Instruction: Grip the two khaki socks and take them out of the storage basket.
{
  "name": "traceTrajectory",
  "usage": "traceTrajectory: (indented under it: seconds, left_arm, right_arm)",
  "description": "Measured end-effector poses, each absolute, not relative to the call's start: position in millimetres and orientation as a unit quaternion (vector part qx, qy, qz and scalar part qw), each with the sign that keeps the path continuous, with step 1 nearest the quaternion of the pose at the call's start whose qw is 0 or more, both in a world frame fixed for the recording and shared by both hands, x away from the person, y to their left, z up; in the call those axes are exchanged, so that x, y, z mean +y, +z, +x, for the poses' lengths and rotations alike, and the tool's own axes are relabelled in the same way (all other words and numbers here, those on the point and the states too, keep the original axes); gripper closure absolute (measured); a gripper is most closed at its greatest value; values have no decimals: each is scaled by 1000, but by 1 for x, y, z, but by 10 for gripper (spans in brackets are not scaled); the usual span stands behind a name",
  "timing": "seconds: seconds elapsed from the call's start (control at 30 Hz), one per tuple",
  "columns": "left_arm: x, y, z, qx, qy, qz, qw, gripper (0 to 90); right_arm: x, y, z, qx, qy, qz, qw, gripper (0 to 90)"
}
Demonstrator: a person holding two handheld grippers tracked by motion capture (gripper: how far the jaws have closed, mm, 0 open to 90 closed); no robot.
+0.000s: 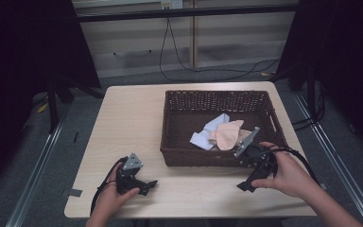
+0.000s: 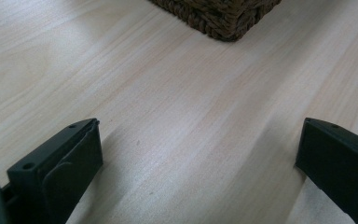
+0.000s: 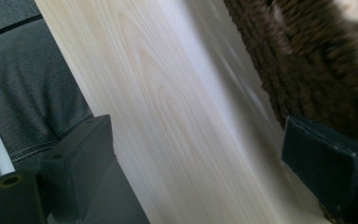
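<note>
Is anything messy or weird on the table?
A little. Two cloths, a light blue one and a peach one, lie crumpled rather than folded in the wicker basket. Nothing looks spilled or broken.

Lab or studio: black curtains [image 1: 23, 56], metal floor rails [image 1: 38, 175], trailing cables [image 1: 179, 61].

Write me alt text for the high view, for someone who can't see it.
A person's hands hold the left gripper and right gripper over a light wooden table, both empty. Just beyond them stands a dark wicker basket holding a pale blue cloth and a peach cloth.
</note>
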State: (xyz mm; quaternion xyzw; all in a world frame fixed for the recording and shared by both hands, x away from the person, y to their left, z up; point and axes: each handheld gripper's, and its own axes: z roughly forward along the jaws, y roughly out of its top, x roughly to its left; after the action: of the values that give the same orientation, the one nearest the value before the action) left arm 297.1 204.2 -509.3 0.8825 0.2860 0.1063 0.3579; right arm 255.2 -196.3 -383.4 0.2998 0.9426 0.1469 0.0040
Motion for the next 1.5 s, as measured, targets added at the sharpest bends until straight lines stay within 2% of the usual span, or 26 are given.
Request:
traceTrajectory:
  seconds: [0.33, 0.6, 0.93, 1.2, 1.5]
  left_arm:
    - [204, -509, 297, 286, 106, 883, 358, 0]
    - [204, -509, 297, 286, 106, 883, 358, 0]
    - [204, -509, 297, 286, 106, 882, 358, 0]
    - [204, -509, 297, 286, 106, 882, 358, 0]
    - [204, -510, 297, 289, 106, 880, 361, 0]
  right_arm:
    - [-194, -346, 274, 935, 163, 313, 1, 98]
    - [-199, -329, 310, 914, 181, 363, 7, 106]
    - [-208, -350, 360, 881, 178, 437, 28, 147]
    - [-212, -373, 393, 862, 172, 477, 20, 192]
    - [-209, -398, 412, 850, 148, 505, 2, 271]
